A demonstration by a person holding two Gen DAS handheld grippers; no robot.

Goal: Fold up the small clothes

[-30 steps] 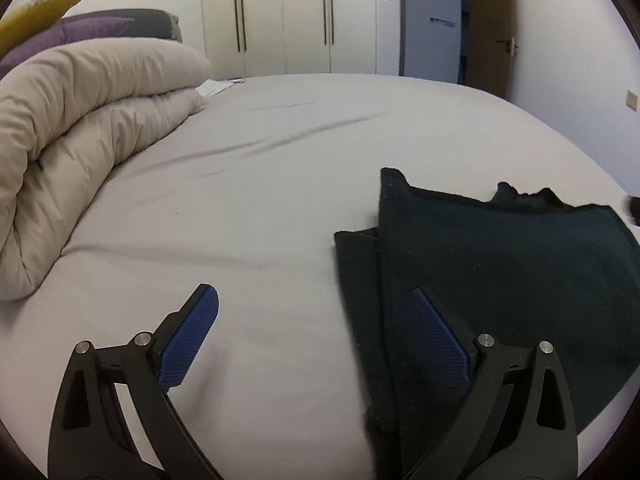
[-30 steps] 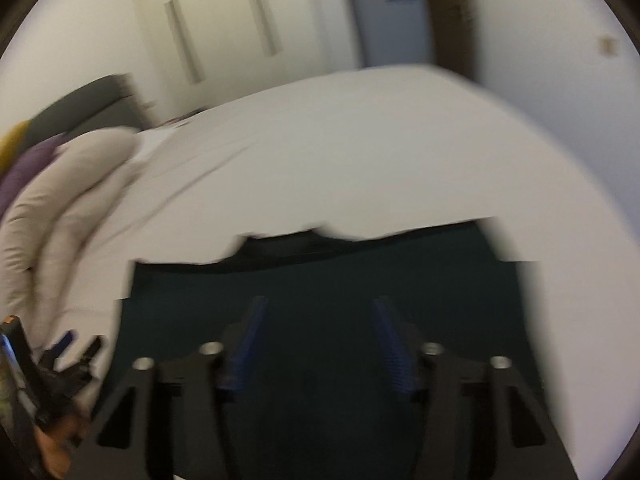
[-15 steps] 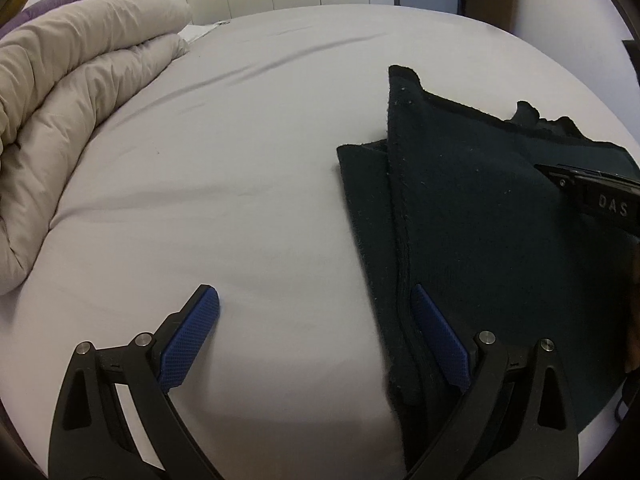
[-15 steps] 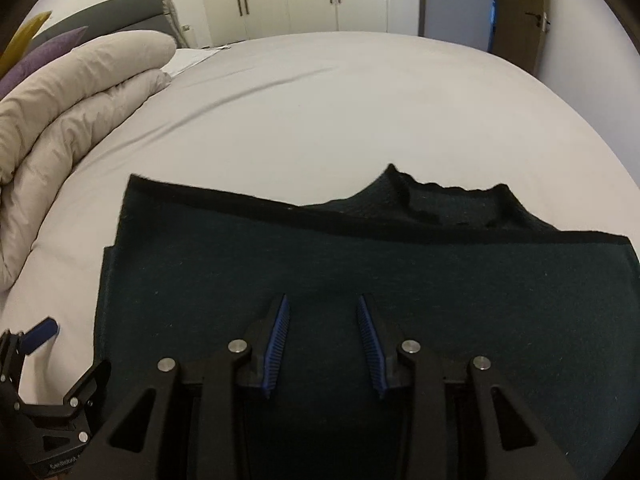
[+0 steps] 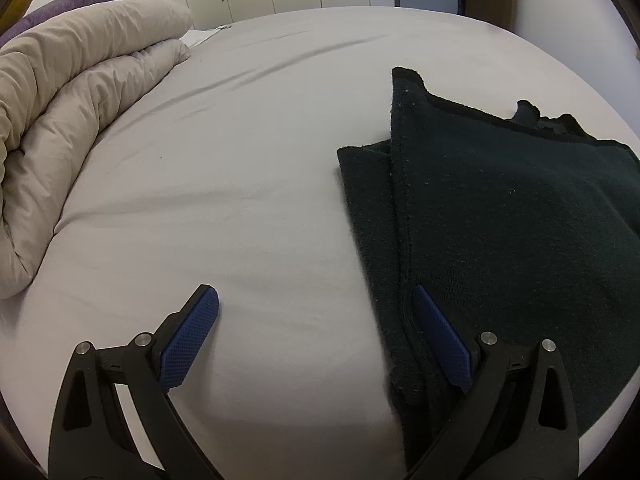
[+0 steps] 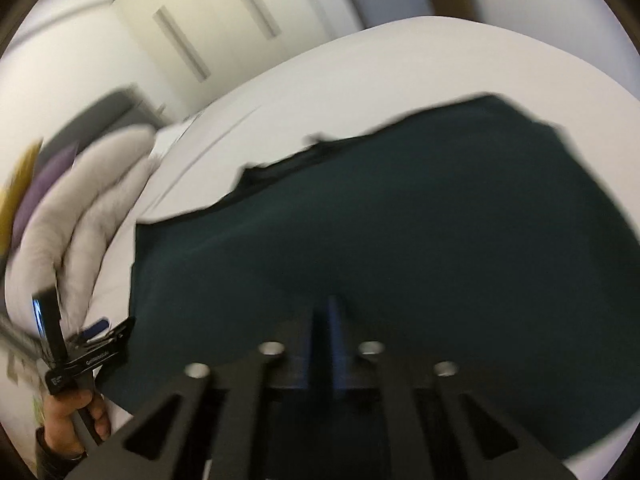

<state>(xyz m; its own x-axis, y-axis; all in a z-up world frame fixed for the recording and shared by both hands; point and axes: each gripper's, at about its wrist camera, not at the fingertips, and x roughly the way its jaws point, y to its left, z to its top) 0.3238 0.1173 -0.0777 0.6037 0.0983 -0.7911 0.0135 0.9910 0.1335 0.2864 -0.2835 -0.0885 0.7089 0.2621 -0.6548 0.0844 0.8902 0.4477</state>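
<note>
left wrist view: the left gripper (image 5: 316,332) stands wide open and holds nothing, its right pad over the near left edge of the dark green garment (image 5: 500,216), its left pad over bare bed sheet (image 5: 240,160). the garment's folded edge runs away from the fingers, so this hand is nearer that side.

right wrist view: blurred. the right gripper (image 6: 326,322) has its jaws together over the garment's near middle, perhaps pinching cloth.
</note>
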